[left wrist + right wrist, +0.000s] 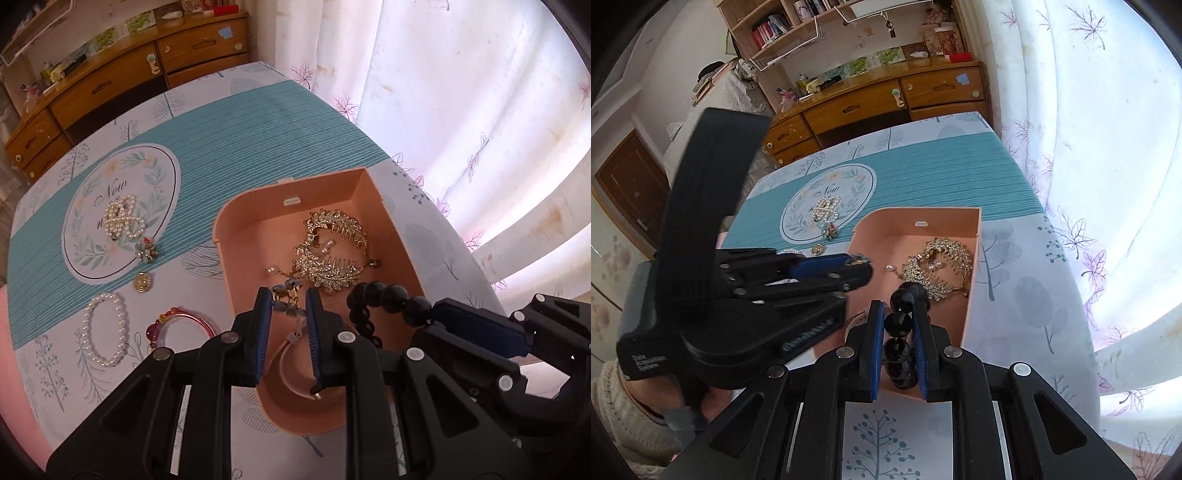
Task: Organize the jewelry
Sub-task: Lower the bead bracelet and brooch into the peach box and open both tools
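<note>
A pink open box holds a gold rhinestone hair comb. My left gripper is shut on a small gold and blue clip above the box; it also shows in the right wrist view. My right gripper is shut on a black bead bracelet over the box's near right side. Left of the box lie a pearl bow, a flower brooch, a gold pendant, a pearl bracelet and a red bangle.
The table has a teal and white leaf-print cloth. A wooden dresser stands beyond its far end. A white curtain hangs along the right side. A clear curved piece lies in the box's near end.
</note>
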